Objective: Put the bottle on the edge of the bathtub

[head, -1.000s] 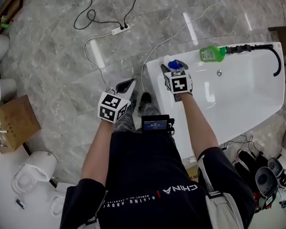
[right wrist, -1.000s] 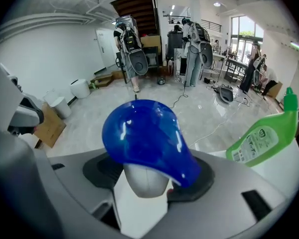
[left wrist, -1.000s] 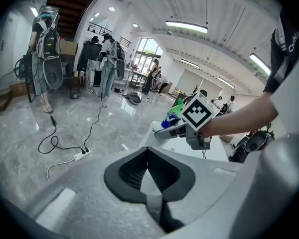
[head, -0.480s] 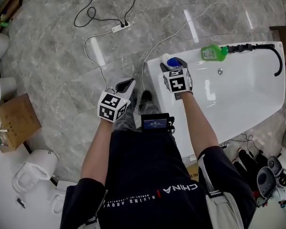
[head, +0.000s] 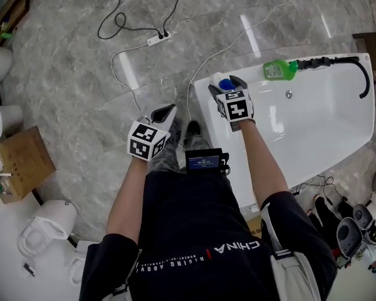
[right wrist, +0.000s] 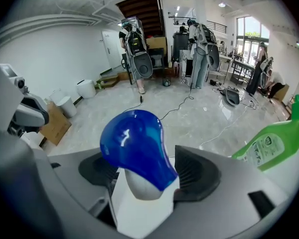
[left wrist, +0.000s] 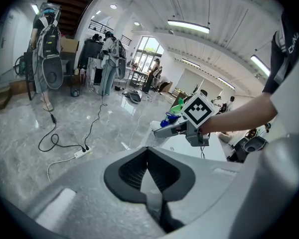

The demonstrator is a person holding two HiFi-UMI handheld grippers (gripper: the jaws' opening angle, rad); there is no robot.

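On the far rim of the bathtub (head: 254, 74) the stretch between the blue-capped bottle (head: 225, 84) at the left and the green bottle (head: 277, 70) is free, further right a black hose (head: 338, 61) occupies the rim, and left of the tub the floor (head: 62, 86) is open except for cables (head: 120, 24) and a power strip (head: 158, 38).

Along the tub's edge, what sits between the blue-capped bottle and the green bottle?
Nothing. The head view shows only bare white bathtub rim between the blue-capped bottle and the green bottle.
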